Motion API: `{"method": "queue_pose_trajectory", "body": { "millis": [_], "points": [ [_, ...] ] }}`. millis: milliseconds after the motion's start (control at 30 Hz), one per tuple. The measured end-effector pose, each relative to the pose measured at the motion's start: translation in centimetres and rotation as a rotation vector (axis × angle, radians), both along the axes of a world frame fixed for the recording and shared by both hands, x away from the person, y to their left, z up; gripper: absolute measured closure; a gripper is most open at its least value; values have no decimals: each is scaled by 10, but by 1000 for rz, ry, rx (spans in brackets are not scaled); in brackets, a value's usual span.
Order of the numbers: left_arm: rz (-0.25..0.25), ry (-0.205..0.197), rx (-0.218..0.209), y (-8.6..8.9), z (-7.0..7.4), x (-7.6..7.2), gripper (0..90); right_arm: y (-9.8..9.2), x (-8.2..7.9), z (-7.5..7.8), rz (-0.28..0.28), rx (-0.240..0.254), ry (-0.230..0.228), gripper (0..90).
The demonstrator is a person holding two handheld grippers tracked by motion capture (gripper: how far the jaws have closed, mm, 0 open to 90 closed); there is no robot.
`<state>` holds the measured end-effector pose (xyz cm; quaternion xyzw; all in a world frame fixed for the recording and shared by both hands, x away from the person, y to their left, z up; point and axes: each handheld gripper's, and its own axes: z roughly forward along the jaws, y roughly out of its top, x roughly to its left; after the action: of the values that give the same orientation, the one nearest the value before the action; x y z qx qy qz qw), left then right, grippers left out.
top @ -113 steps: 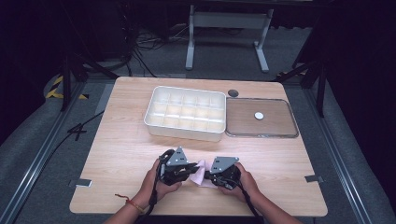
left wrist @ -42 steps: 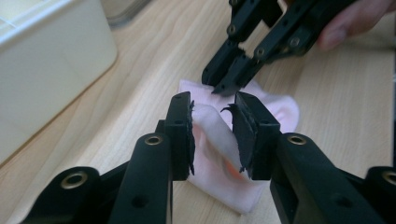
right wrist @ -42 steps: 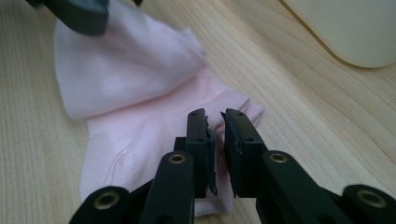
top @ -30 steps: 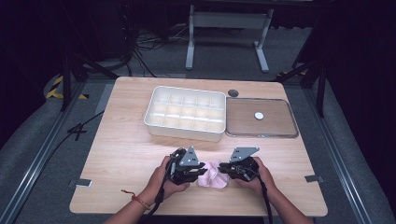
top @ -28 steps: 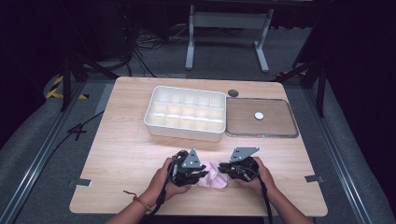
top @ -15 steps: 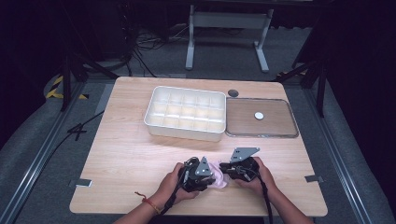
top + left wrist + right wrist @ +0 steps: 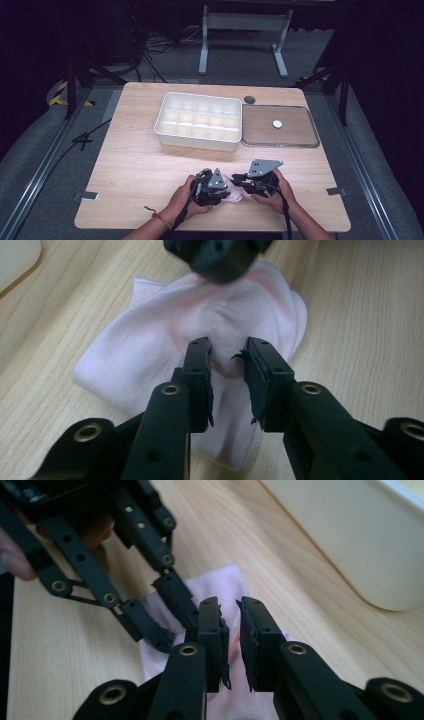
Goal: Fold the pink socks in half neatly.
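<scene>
So both tongs were down at the near edge of the tabletop (image 7: 135, 165), pretty much nose to nose over a small pink cloth (image 7: 150, 360). In the high view the cloth was barely peeking out btwn the two, just a pale pink bit w/ the left tongs (image 7: 223, 191) on one side and the right tongs (image 7: 239, 178) on the other, a hand wrapped around each.

Left gripper view: the jaws were a little apart, w/ a raised fold of the pink fabric sitting in the gap. Couldn't tell if they were really pinching it or just straddling it, tbh. Cloth was bunched and rumpled, lying flat-ish on the wood, and the other tongs' black nose was poking in at the top, over the far edge of the cloth.

Right gripper view: right tongs also had a narrow gap, jaws not closed, tips over the pink cloth. Left tongs came in from the upper left w/ their tips on the cloth right beside them.

Farther back on the tabletop: a white divided tray (image 7: 199, 121) w/ lots of little compartments, looked like nothing in them afaict. Just beside it on the right was a clear flat lid (image 7: 280, 127) w/ a small white round thing (image 7: 277, 123) on it. Both well apart from the cloth.
</scene>
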<state>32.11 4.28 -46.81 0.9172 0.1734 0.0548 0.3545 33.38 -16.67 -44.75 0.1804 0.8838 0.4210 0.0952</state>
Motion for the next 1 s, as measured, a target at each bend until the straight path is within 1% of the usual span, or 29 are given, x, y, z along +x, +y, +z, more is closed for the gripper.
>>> {"method": "queue_pose_trajectory", "body": {
  "millis": [33, 67, 100, 133, 167, 200, 233, 267, 300, 333, 367, 400, 467, 500, 533, 567, 600, 633, 667, 700, 733, 800, 867, 967, 1000],
  "points": [
    [2, 0, 7, 1, 2, 0, 663, 2, 0, -3, 10, -20, 1, 805],
    [9, 18, -14, 4, 4, 0, 642, 4, 0, -6, 16, -38, 1, 812],
    [20, 23, -28, 8, 8, 0, 633, 5, 0, -9, 21, -78, -8, 826],
    [32, 18, -40, 15, 12, 0, 632, 6, 2, -13, 24, -105, -11, 835],
    [45, 19, -57, 20, 16, 0, 632, 5, 4, -17, 25, -119, 0, 843],
    [72, 25, -65, 26, 18, 0, 629, 4, 6, -19, 26, -116, 16, 848],
    [72, 25, -65, 26, 18, 0, 619, 4, 6, -19, 26, -116, 16, 848],
    [98, 31, -72, 31, 18, 0, 619, 3, 7, -21, 29, -111, 22, 850],
    [122, 49, -81, 36, 17, -1, 602, 3, 7, -21, 31, -109, 24, 851],
    [140, 59, -79, 39, 15, -1, 577, 4, 6, -21, 30, -119, 18, 852],
    [154, 65, -67, 42, 12, -1, 544, 5, 5, -20, 34, -127, 12, 854],
    [181, 83, -68, 43, 9, -2, 507, 7, 4, -21, 31, -131, 5, 857],
    [214, 117, -75, 44, 4, -2, 443, 8, 4, -22, 28, -126, 6, 859],
    [218, 119, -83, 43, 1, -2, 419, 8, 4, -22, 22, -123, 7, 859],
    [208, 112, -68, 42, 0, -2, 418, 8, 4, -22, 25, -120, 13, 860],
    [217, 116, -62, 40, -2, -3, 406, 8, 4, -22, 24, -120, 13, 861],
    [214, 109, -56, 38, -4, -3, 391, 8, 4, -22, 18, -121, 8, 861],
    [222, 111, -60, 37, -6, -3, 386, 9, 3, -22, 18, -122, 6, 861],
    [220, 101, -66, 36, -7, -2, 385, 9, 3, -22, 18, -123, 4, 861],
    [227, 105, -66, 35, -7, -2, 386, 9, 3, -22, 14, -122, 5, 862],
    [220, 93, -60, 34, -7, -1, 389, 9, 3, -22, 12, -120, 4, 864],
    [214, 74, -66, 32, -8, -2, 404, 10, 2, -22, 8, -124, -4, 867],
    [213, 51, -56, 30, -9, -3, 408, 10, 2, -22, 11, -127, -6, 870],
    [203, 47, -61, 29, -9, -3, 422, 10, 1, -22, 11, -127, -7, 872],
    [205, 51, -59, 30, -9, -3, 440, 11, 1, -22, 10, -123, -3, 873]
  ]
}}
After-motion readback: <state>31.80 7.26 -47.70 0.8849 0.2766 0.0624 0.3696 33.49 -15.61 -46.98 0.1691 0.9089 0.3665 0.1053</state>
